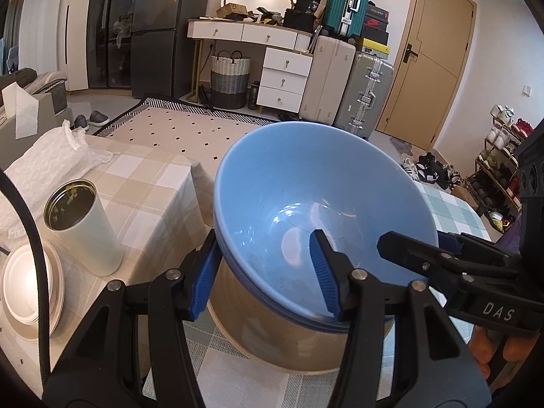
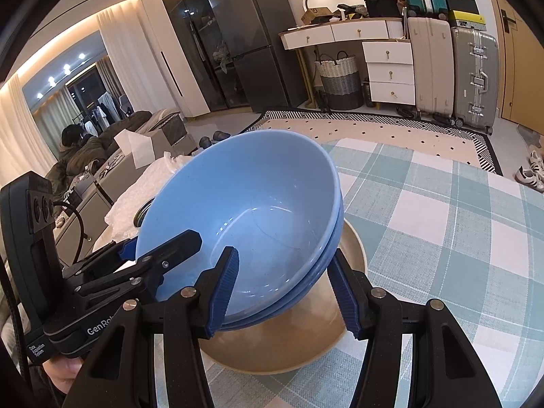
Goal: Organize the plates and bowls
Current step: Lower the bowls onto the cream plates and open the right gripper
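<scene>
A stack of light blue bowls [image 1: 306, 183] sits nested in a beige bowl [image 1: 272, 333] on the checked tablecloth; it also shows in the right wrist view [image 2: 244, 197] above the beige bowl [image 2: 299, 333]. My left gripper [image 1: 268, 278] straddles the near rim of the blue stack, one finger inside and one outside, with a gap to the outer wall. My right gripper [image 2: 285, 292] straddles the opposite rim the same way. Each gripper shows in the other's view. White plates [image 1: 30, 285] are stacked at the left.
A white cylinder can [image 1: 85, 224] with dark residue stands left of the bowls. Bubble wrap [image 1: 47, 156] and a tissue box [image 1: 20, 112] lie behind it. The table edge drops to a patterned rug [image 1: 190, 129]. Suitcases, drawers and a shoe rack line the far wall.
</scene>
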`<act>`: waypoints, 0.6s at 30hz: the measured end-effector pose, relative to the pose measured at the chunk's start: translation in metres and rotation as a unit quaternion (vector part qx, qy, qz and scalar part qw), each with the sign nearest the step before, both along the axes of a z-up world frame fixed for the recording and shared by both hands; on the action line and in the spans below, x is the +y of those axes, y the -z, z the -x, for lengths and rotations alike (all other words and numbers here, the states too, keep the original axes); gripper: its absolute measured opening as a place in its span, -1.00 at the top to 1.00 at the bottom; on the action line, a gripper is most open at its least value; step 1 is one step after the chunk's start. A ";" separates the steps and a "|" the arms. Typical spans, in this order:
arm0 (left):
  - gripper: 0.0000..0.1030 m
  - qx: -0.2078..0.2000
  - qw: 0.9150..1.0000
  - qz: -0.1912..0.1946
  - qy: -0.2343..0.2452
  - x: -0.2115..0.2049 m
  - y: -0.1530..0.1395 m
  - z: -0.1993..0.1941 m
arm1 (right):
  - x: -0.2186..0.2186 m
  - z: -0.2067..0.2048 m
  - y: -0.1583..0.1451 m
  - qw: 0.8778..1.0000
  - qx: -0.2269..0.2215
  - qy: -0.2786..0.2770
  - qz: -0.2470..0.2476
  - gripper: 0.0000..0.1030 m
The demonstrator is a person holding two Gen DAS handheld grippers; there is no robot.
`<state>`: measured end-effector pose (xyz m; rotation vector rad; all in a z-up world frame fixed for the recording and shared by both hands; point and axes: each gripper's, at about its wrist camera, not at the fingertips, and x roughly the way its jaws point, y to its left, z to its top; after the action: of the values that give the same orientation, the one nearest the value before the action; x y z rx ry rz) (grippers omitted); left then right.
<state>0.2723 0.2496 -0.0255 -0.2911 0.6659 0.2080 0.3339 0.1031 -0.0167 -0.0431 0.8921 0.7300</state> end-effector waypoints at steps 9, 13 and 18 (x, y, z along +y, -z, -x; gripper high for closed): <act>0.03 0.002 1.000 -0.011 0.004 -0.003 0.009 -0.012 | -0.003 -0.007 0.005 1.000 -0.009 0.001 0.001 -0.08; 0.02 0.006 1.000 -0.019 0.007 -0.007 0.010 -0.020 | -0.007 -0.008 0.006 1.000 -0.011 0.004 0.003 -0.09; -0.01 0.010 1.000 -0.020 0.009 -0.008 0.009 -0.025 | -0.009 -0.008 0.004 1.000 -0.009 0.004 0.003 -0.09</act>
<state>0.2974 0.2411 -0.0346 -0.2455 0.6822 0.2068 0.3415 0.0945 -0.0203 -0.0502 0.8766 0.7184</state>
